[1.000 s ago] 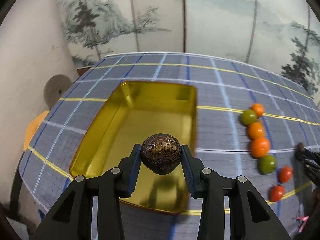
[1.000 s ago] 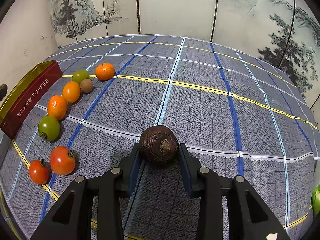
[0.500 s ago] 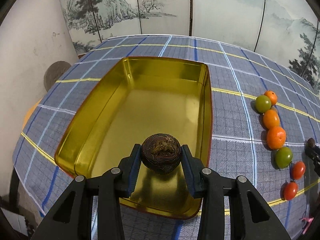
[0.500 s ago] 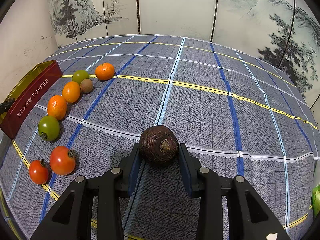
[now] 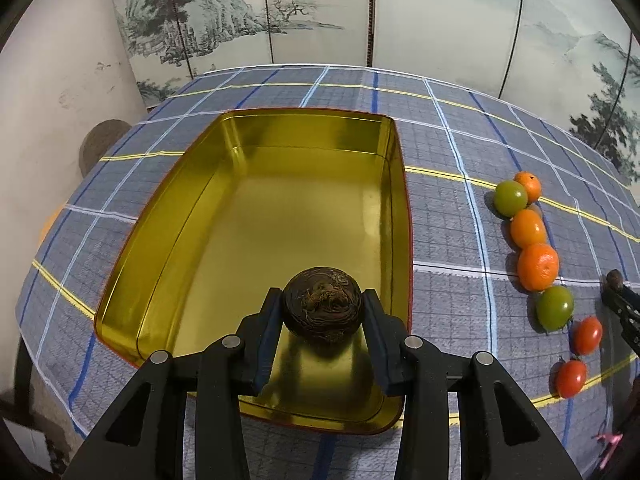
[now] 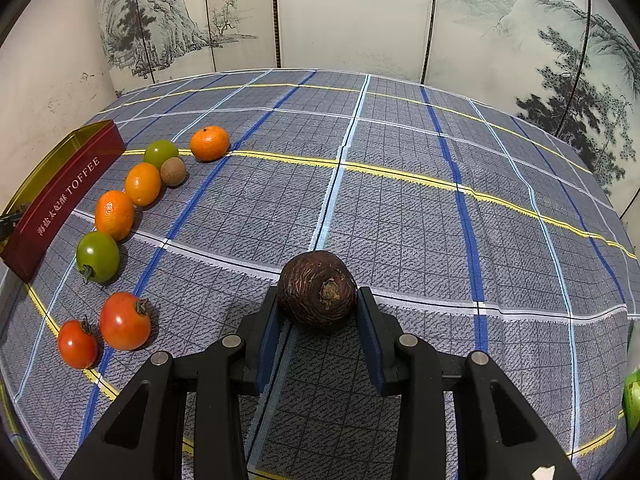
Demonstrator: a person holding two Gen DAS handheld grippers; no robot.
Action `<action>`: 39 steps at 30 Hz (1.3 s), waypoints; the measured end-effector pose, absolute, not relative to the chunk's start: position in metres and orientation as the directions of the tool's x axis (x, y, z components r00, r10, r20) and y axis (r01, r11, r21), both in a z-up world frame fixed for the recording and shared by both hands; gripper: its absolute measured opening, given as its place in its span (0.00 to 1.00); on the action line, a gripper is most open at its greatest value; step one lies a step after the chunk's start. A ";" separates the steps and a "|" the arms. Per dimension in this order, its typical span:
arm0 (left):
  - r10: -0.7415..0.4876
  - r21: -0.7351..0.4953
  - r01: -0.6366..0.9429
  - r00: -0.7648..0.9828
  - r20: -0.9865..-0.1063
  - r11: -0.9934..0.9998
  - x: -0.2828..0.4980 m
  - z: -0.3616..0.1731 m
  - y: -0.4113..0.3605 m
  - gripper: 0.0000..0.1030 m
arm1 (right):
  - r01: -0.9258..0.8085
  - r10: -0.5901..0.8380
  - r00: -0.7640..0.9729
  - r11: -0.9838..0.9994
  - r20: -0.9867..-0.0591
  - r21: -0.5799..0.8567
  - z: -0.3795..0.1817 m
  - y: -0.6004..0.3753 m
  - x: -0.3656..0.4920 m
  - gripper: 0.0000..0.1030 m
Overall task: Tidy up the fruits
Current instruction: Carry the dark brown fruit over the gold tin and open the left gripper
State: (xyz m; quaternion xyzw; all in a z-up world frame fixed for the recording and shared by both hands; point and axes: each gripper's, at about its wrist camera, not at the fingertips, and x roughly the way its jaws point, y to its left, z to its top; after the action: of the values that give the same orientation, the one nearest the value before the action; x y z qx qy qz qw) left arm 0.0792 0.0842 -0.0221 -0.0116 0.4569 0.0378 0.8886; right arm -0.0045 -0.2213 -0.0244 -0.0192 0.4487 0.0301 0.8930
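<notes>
Placing step: left gripper point(image 5: 322, 312) clamps a dark wrinkled round fruit point(image 5: 322, 305) over the gold rectangular tin's point(image 5: 256, 152) near end; next, lower and release, while right gripper point(image 6: 317, 307) holds a second dark wrinkled fruit point(image 6: 317, 290).

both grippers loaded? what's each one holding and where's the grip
Yes. Left gripper holds a dark brown round fruit by its opposite sides, above the gold tin. Right gripper holds a similar one likewise.

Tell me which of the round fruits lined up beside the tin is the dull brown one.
The small brown fruit, tucked against the far green tomato and the oval orange fruit. It is matte tan and the smallest; the rest are glossy orange, green or red.
</notes>
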 end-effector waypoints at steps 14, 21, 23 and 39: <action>0.080 0.026 -0.106 0.548 -0.833 0.994 0.087 -0.032 0.097 0.40 | -0.071 0.037 0.596 0.997 -0.802 -0.007 -0.024 -0.221 -0.005 0.33; 0.080 0.024 -0.110 0.540 -0.838 0.994 0.088 -0.034 0.103 0.40 | -0.071 0.036 0.597 0.997 -0.801 -0.009 -0.024 -0.221 -0.005 0.33; 0.080 0.024 -0.110 0.539 -0.838 0.994 0.088 -0.034 0.104 0.41 | -0.071 0.036 0.597 0.997 -0.801 -0.009 -0.024 -0.221 -0.005 0.33; 0.127 0.079 -0.109 0.571 -0.811 0.991 0.079 -0.022 0.106 0.49 | -0.071 0.035 0.597 0.997 -0.801 -0.010 -0.024 -0.221 -0.005 0.33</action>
State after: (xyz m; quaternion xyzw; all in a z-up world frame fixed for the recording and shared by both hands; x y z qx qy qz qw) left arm 0.0790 0.1059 -0.0218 0.0101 0.4583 0.0665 0.8863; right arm -0.0047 -0.2205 -0.0243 -0.0203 0.4478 0.0297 0.8934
